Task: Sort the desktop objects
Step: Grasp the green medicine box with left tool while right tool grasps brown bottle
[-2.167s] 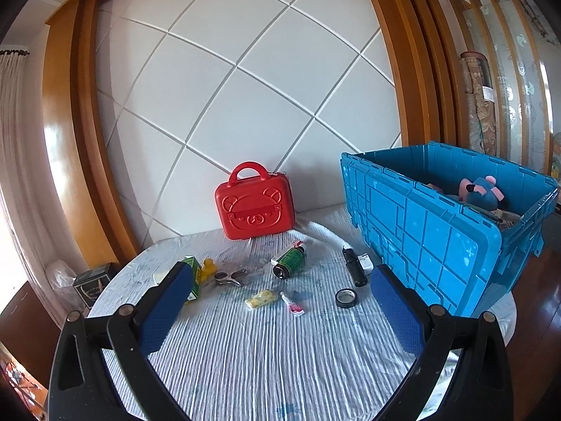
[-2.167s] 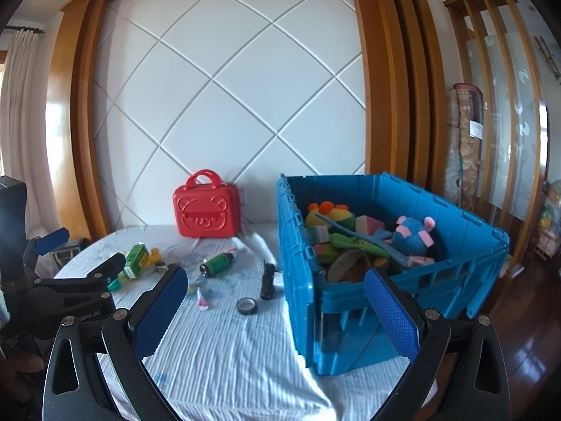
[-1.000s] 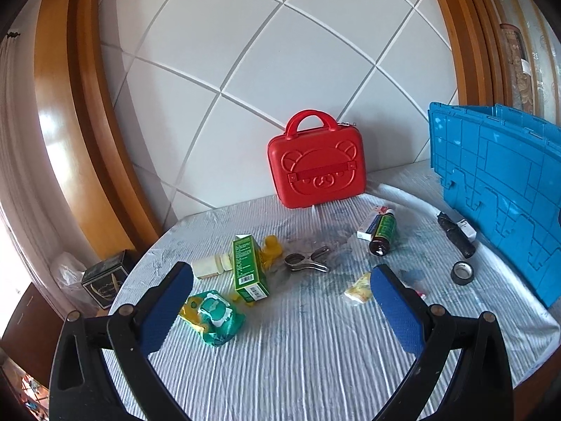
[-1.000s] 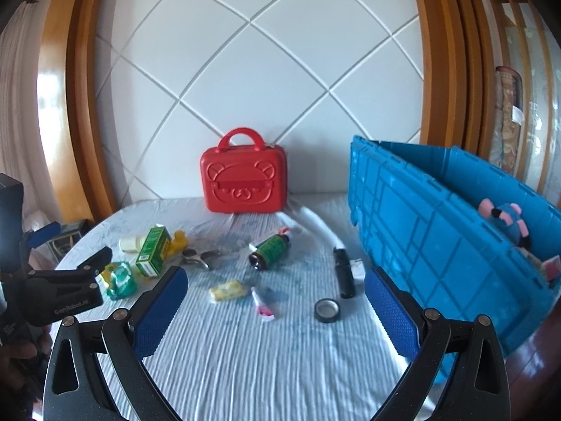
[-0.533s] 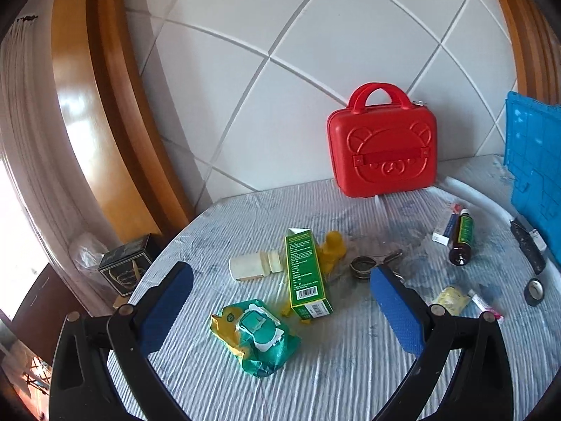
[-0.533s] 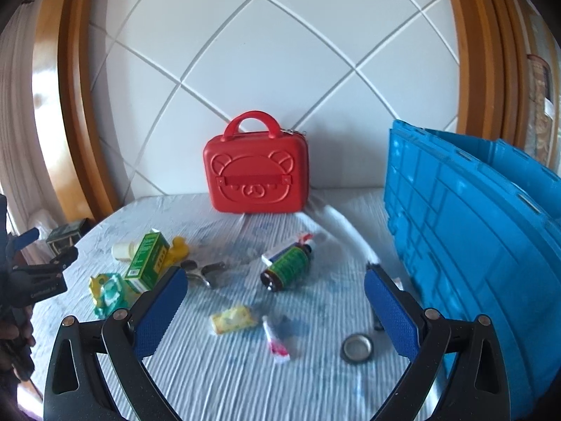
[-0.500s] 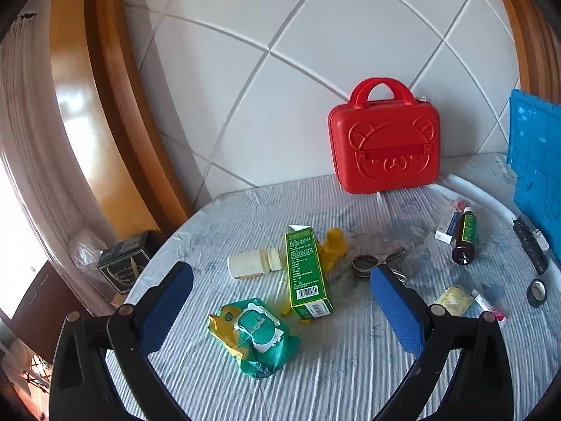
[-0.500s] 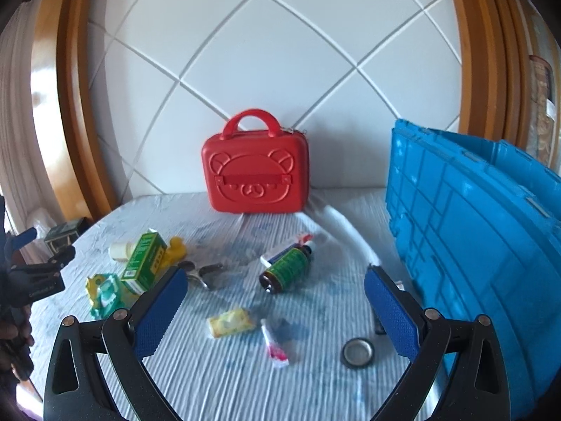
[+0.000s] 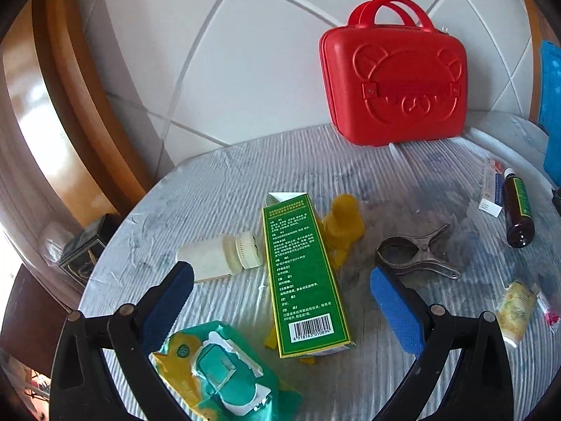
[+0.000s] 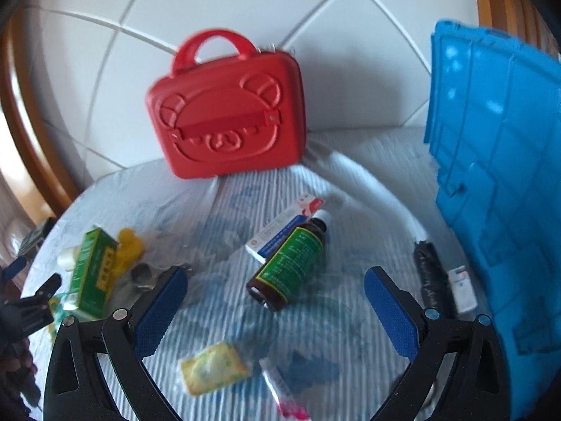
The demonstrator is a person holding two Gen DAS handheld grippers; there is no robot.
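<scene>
Blue crate (image 10: 498, 189) cut off rightward; wipes pack (image 9: 217, 375) partly behind claw.

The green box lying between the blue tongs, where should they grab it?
Probably across the green box's two long sides, near its middle, coming straight down. It lies flat and lengthwise between the open left tongs. A white bottle and yellow toy crowd its far end, so stay toward the barcode end.

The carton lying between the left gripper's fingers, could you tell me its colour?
Green carton, best seen in the left wrist view.

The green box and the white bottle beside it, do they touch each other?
Cannot tell. In the left wrist view the white bottle's cap reaches the green box's edge, hiding any gap.
</scene>
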